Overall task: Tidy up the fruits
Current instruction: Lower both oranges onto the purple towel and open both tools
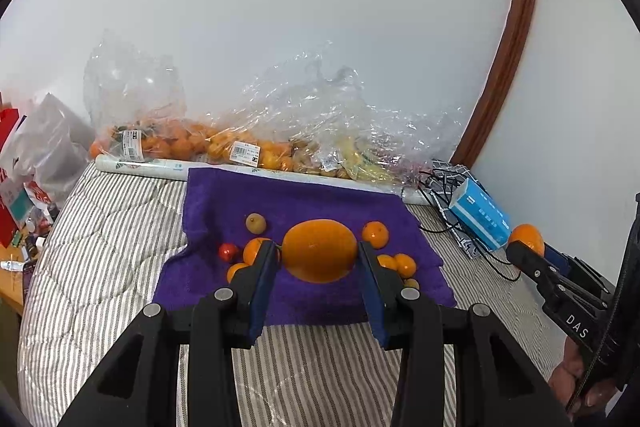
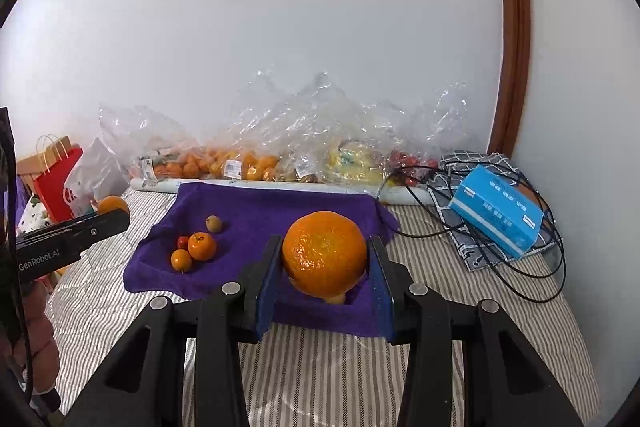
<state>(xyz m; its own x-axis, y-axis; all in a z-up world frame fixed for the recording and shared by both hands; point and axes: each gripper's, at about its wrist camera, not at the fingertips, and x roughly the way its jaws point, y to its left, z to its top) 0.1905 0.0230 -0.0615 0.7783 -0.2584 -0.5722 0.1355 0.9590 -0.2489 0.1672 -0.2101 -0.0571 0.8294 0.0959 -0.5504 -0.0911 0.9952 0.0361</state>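
Above a fuzzy purple towel [image 1: 304, 199] on the striped quilted bed [image 1: 100, 247], both grippers [image 1: 318, 259] [image 2: 325, 259] clamp smooth, round oranges [image 1: 320, 250] [image 2: 325, 253] between blue-padded fingers [image 1: 262, 291].

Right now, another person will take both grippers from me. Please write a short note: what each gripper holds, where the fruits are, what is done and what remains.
Left gripper: shut on a large orange, held above the purple towel.
Right gripper: shut on another orange, also above the towel.
On the towel: several small oranges, a red fruit, a brownish fruit.
Bagged fruit lies by the wall.
Done: both oranges gripped.
Left: place them, then sort the loose fruits.
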